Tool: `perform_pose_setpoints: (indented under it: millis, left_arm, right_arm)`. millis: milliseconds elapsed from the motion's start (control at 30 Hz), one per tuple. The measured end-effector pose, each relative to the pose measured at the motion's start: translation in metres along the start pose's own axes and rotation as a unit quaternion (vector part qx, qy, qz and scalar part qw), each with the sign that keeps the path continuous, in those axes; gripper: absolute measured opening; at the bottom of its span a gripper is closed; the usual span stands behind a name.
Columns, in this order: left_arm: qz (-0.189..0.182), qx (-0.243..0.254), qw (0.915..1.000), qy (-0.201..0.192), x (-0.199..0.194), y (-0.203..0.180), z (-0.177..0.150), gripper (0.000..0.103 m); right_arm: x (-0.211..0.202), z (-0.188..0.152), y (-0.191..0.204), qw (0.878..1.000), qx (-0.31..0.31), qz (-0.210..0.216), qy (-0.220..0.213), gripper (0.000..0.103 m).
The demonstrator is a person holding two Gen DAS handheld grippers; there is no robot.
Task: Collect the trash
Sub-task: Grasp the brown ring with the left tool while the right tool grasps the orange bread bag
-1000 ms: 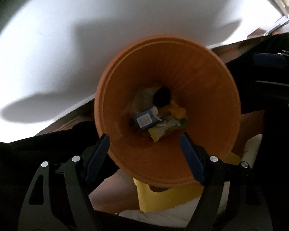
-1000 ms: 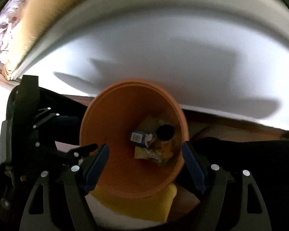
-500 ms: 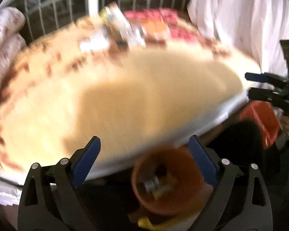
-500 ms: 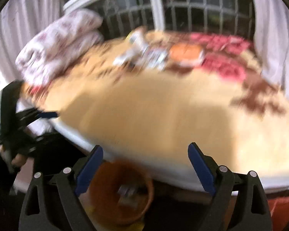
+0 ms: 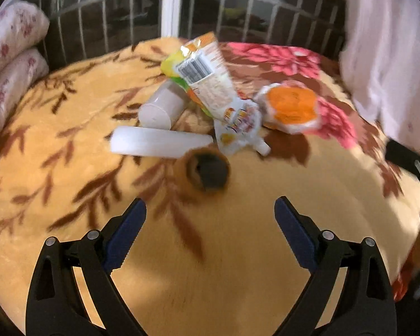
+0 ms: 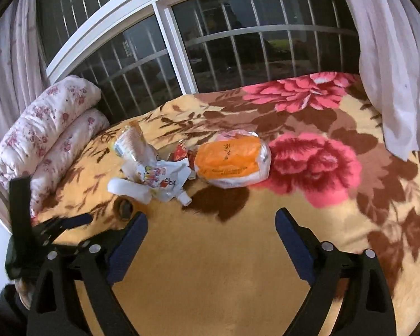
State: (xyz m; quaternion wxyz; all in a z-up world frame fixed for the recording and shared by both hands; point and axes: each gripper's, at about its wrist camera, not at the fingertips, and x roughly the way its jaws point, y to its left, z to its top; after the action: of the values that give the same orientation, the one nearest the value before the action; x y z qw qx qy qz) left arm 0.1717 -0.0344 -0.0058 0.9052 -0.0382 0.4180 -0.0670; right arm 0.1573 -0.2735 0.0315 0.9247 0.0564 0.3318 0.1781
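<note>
The trash lies in a small heap in the middle of the bed (image 6: 238, 266), on the yellow flower blanket. There is a brown tube (image 5: 207, 175) lying on its side, a white bottle (image 5: 159, 142), a white cup (image 5: 162, 106), a long snack wrapper (image 5: 207, 81), a squeezy pouch (image 5: 238, 128) and an orange bag (image 5: 291, 106).

What could go wrong? The tube, bottle and cup are round, so I think a bump from a finger could roll them away across the soft blanket. The wrapper leans on the cup, and the pouch lies against the wrapper — pulling one may drag the others. The thin wrappers could also slip out of a weak pinch.

The left gripper (image 5: 210, 224) hangs above the blanket and points at the tube, just short of it. Its jaws are spread wide and hold nothing. The right gripper (image 6: 211, 232) hangs near the heap too, aimed toward the orange bag — also wide apart and empty.
</note>
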Motion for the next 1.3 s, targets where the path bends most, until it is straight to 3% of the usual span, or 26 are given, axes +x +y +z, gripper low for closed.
perform_pose_setpoints:
  millis: [267,300,367,400,533,600,700,800,867,1033,1133,1300]
  left_arm:
    - [0.043,-0.037,0.9969,0.054,0.064,0.005,0.025,0.089]
    - [0.042,-0.042,0.9959,0.068,0.073,0.007,0.026,0.076]
    - [0.055,-0.048,0.9949,0.07,0.078,0.012,0.027,0.067]
    - [0.055,-0.048,0.9955,0.06,0.075,0.012,0.027,0.051]
    - [0.041,-0.055,0.997,0.035,0.06,0.017,0.018,0.029]
    - [0.044,-0.049,0.9976,0.023,0.04,0.021,0.008,0.027]
    - [0.086,-0.009,0.9962,0.004,0.012,0.024,-0.01,0.027]
    - [0.148,0.029,0.9886,0.004,0.009,0.039,-0.029,0.028]
    - [0.12,0.006,0.9927,0.003,0.017,0.052,-0.037,0.028]
    - [0.138,0.018,0.9902,0.001,0.023,0.045,-0.032,0.028]
    - [0.108,-0.003,0.9942,-0.002,0.021,0.055,-0.032,0.028]
    - [0.062,-0.038,0.9973,-0.004,0.022,0.069,-0.031,0.029]
  right_arm:
    - [0.023,-0.004,-0.001,0.999,-0.042,-0.022,0.005,0.093]
    - [0.025,-0.003,-0.002,0.999,-0.04,-0.022,0.005,0.093]
    - [0.031,-0.001,-0.007,0.999,-0.029,-0.019,0.005,0.093]
    - [0.034,0.0,-0.009,1.0,-0.022,-0.018,0.004,0.093]
    - [0.041,0.002,-0.014,1.0,0.008,-0.013,0.0,0.093]
    - [0.043,0.004,-0.014,1.0,0.014,-0.017,0.001,0.093]
    - [0.047,0.008,-0.016,1.0,0.007,-0.029,0.007,0.094]
    - [0.059,0.016,-0.017,0.999,-0.002,-0.042,0.011,0.095]
    - [0.072,0.024,-0.017,0.999,-0.003,-0.037,0.014,0.095]
    - [0.112,0.055,-0.02,0.999,-0.007,-0.044,0.019,0.097]
    - [0.138,0.066,-0.03,0.998,-0.004,-0.048,0.044,0.097]
    - [0.179,0.064,-0.053,0.994,0.057,0.001,0.093,0.098]
